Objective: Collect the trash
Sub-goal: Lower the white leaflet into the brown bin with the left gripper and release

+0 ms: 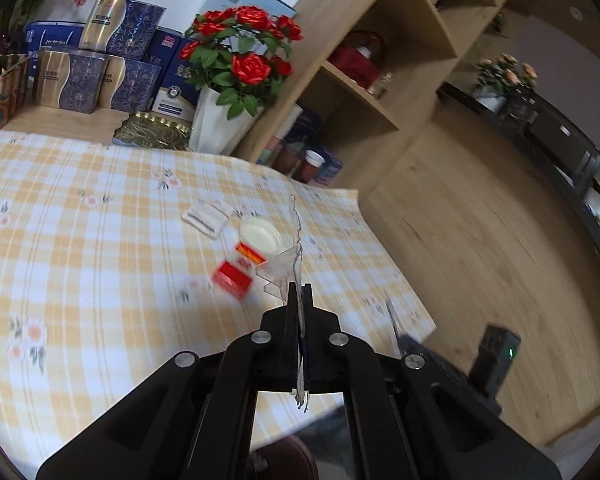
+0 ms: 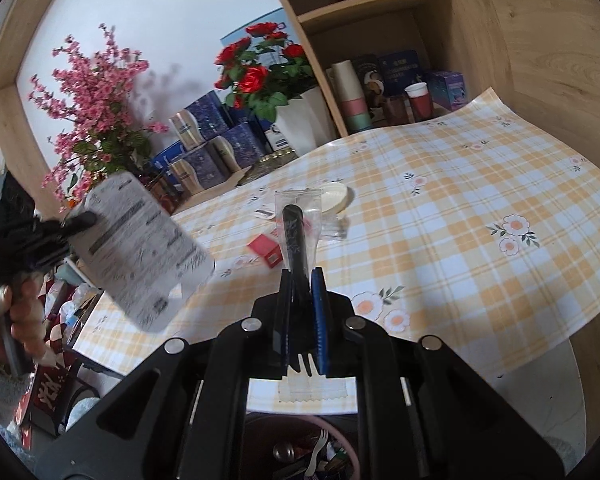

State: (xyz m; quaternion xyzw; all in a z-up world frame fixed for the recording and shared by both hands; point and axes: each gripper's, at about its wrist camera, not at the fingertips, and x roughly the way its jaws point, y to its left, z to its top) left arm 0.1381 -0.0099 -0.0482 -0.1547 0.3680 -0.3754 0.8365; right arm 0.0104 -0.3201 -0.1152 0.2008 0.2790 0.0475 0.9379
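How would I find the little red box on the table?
Look at the table with the yellow checked cloth, in front of the red roses. Near its middle lie a white round lid and a white flat packet. The red box beside them is the only bright red piece there.

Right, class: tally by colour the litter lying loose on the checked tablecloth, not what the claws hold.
White: 2 (lid, packet)
Red: 2 (cartons)
Clear: 1 (plastic scrap)
Total: 5
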